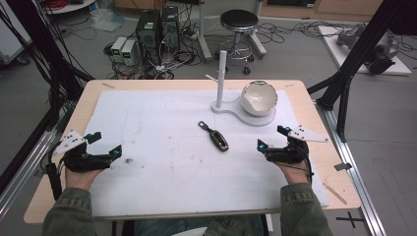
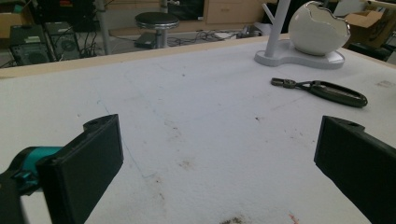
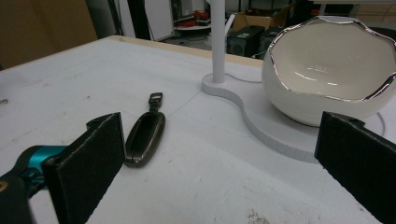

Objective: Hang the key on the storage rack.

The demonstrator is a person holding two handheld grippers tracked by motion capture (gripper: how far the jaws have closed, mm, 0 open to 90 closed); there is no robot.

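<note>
High view: my left gripper [image 1: 104, 142] and right gripper [image 1: 272, 137] rest at the mat's [image 1: 162, 172] sides, both released, nothing between the jaws; the dark key fob [image 1: 214, 136] lies mid-mat between them, nearer the right; any lettering on it is too small to read.

Left gripper view: jaws spread wide; fob [image 2: 327, 91] far right; egg-shaped bowl [image 2: 319, 28] on its white stand [image 2: 285, 58], post cut off at the top.

Right gripper view: jaws wide; fob [image 3: 145, 138] just past the left jaw, apart; the right jaw hides part of the bowl [image 3: 327, 65]; I read no brand.
</note>
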